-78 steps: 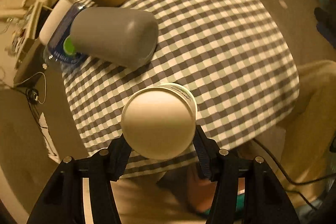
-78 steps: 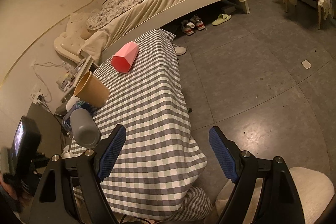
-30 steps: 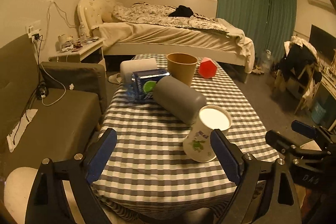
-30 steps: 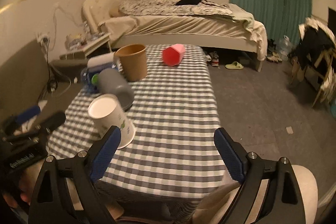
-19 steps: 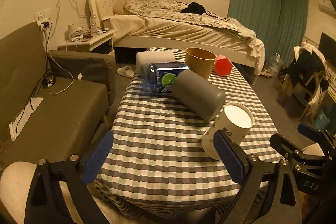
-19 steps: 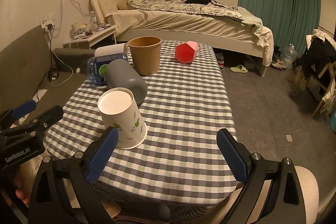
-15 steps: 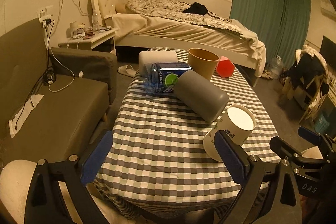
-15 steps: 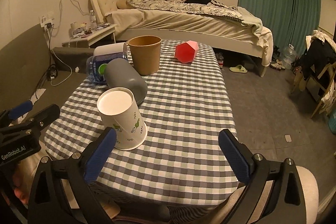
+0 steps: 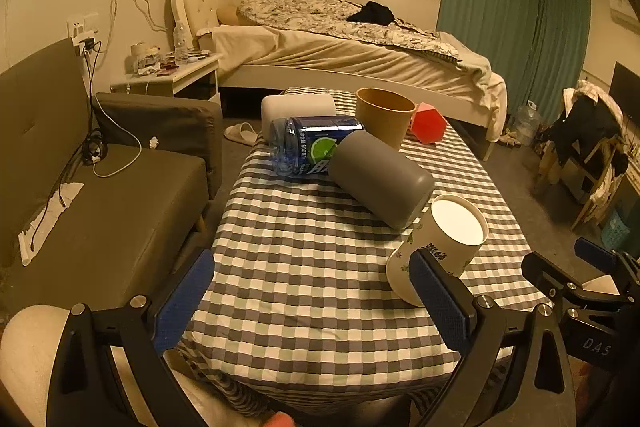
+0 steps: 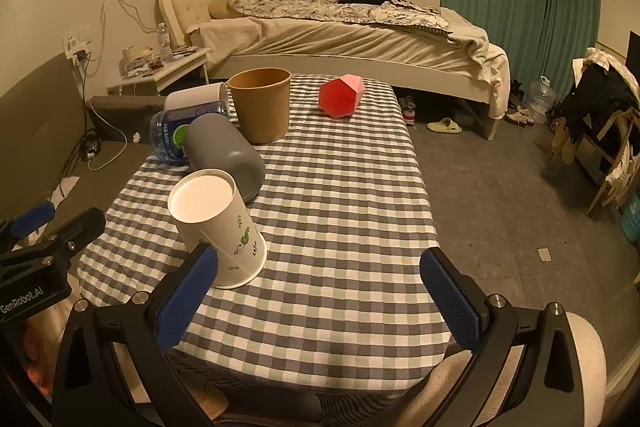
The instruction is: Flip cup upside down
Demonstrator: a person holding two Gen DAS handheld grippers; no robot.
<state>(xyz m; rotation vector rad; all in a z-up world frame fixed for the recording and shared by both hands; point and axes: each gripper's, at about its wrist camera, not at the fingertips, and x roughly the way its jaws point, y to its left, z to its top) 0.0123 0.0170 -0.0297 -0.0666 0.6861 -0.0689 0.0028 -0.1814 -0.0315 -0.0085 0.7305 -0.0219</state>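
A: Left gripper (image 9: 312, 301) spread wide, blue pads far apart, nothing between them. Same on the other side?

B: Same. Right gripper (image 10: 320, 297) gaping, holding nothing, hanging over the near edge of the grey-and-white checked tablecloth (image 10: 340, 195).

A: And the white paper cup with green leaf print (image 9: 438, 247)?

B: Standing upside down on the cloth, wide mouth down, flat white base up. Just beyond the right gripper's left pad, partly hidden behind that pad's tip. Whether touching, impossible to tell.

A: From the left side, sitting just past the right-hand pad, rim partly covered by it. Leaning in the picture, perhaps only lens bend.

B: Behind the cup, further out from both grippers: a dark grey cylindrical tumbler (image 10: 226, 157) lying on its side, closed end very near the cup's base.

A: Past that, a clear plastic bottle with a blue and green label (image 9: 310, 151), also lying down, pressed against the tumbler. Then a white cylinder (image 9: 298, 109) on its side at the far left corner.

B: Upright brown paper bucket (image 10: 262, 105) straight ahead, far from the pads. Red faceted box (image 10: 342, 95) to its right, apart.
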